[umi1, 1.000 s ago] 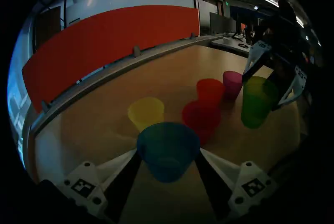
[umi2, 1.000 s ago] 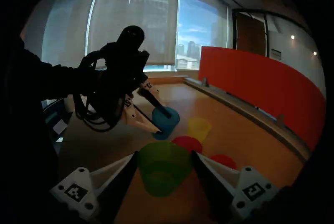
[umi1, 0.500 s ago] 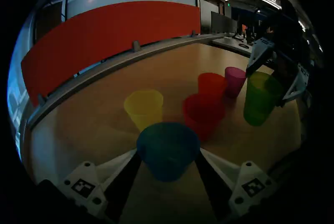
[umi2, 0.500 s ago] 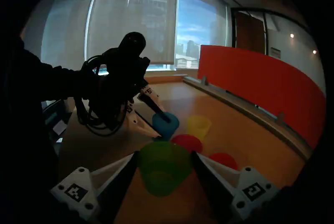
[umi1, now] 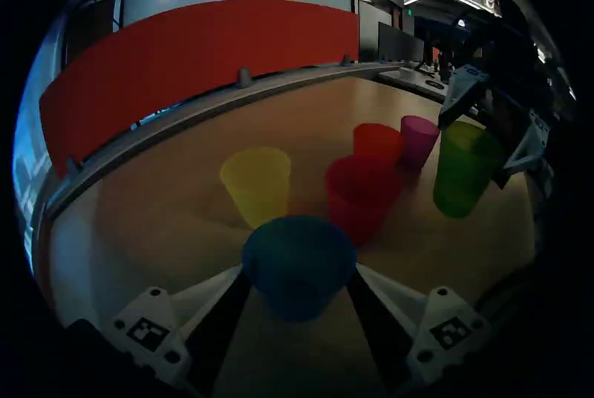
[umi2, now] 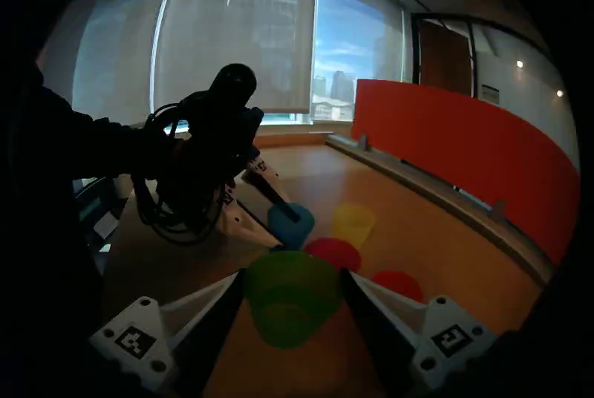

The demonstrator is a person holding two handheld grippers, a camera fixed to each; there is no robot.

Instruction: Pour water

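Left claw: my left gripper [umi1: 298,270] is closed on a translucent blue plastic cup [umi1: 298,249], one finger pressing each side of its wall
Right claw: my right gripper [umi2: 292,275] is clamped the same way around a translucent green plastic cup [umi2: 289,305]
Where the cups are: the blue one hangs close ahead of the left camera, and in that view the green one sits far right, near the magenta cup; I judge both to be lifted off the wooden table [umi1: 171,212]
Water: I can't tell whether either held cup has any in it
Risk, spill: the two held cups are well apart, so tipping one before the rims line up puts water on the table
Risk, grip: these thin tapered walls could buckle or slide if I squeeze hard or tilt steeply
Risk, knock: swinging across the cluster could topple the light standing cups
Count, cups: six: one blue, one green, one translucent yellow plastic cup [umi1: 256,183], two red plastic cups, near [umi1: 361,194] and far [umi1: 377,142], and one magenta plastic cup [umi1: 417,138]
Count, standing: four, all upright
Count, grippers: two, both loaded
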